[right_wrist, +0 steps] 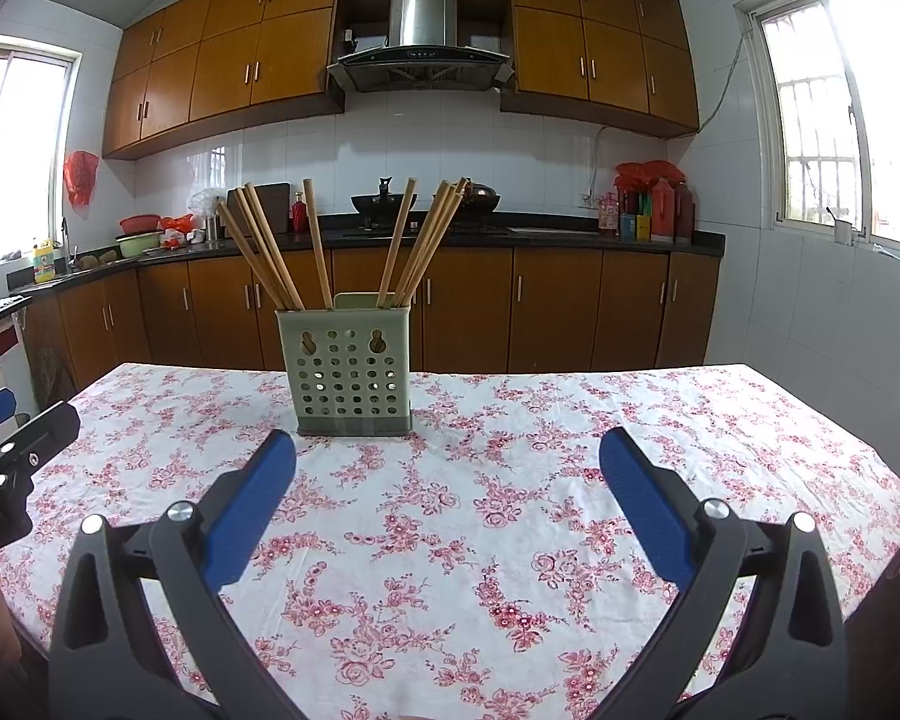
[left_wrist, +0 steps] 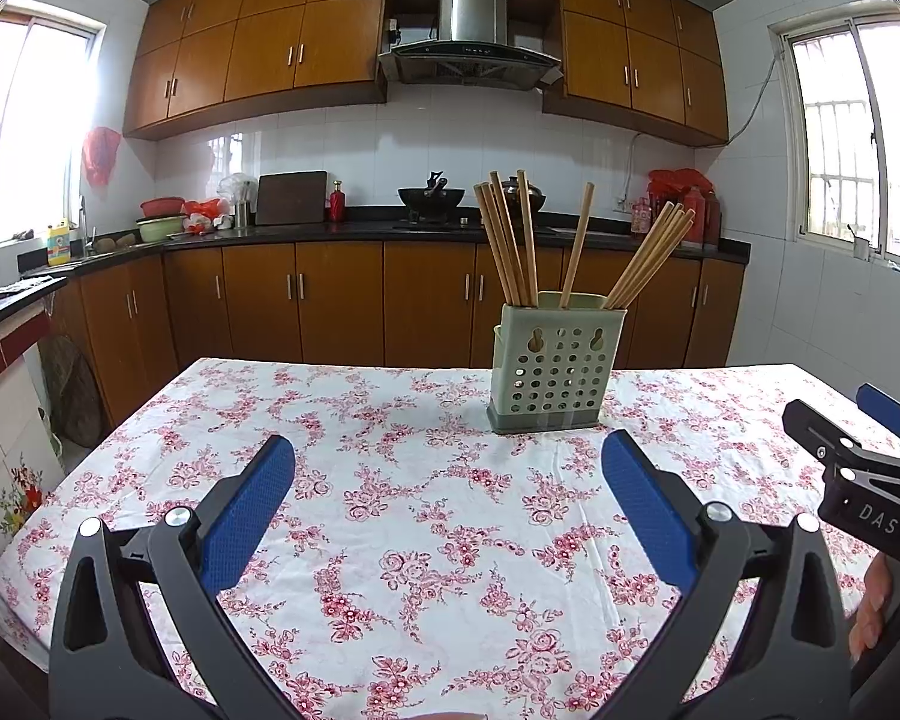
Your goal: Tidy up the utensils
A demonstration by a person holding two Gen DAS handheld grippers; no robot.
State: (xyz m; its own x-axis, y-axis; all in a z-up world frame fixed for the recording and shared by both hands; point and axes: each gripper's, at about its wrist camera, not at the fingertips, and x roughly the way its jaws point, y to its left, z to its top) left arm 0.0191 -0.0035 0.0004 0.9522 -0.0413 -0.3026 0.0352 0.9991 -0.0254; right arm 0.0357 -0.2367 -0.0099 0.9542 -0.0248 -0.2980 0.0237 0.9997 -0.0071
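Note:
A pale green perforated utensil holder [left_wrist: 549, 369] [right_wrist: 348, 369] stands upright on the floral tablecloth, near the far edge of the table. Several wooden chopsticks [left_wrist: 513, 240] [right_wrist: 270, 246] lean out of it in left and right bunches. My left gripper [left_wrist: 447, 456] hovers open over the cloth, short of the holder and slightly to its left, with nothing between its blue pads. My right gripper [right_wrist: 447, 456] is open too, empty, with the holder ahead and to its left. Each gripper shows at the edge of the other's view.
The table [left_wrist: 390, 540] carries a white cloth with pink flowers. Beyond it run wooden cabinets and a dark counter [left_wrist: 330, 231] with a wok, bowls and bottles. A hand [left_wrist: 870, 606] holds the right gripper's handle. Windows flank both sides.

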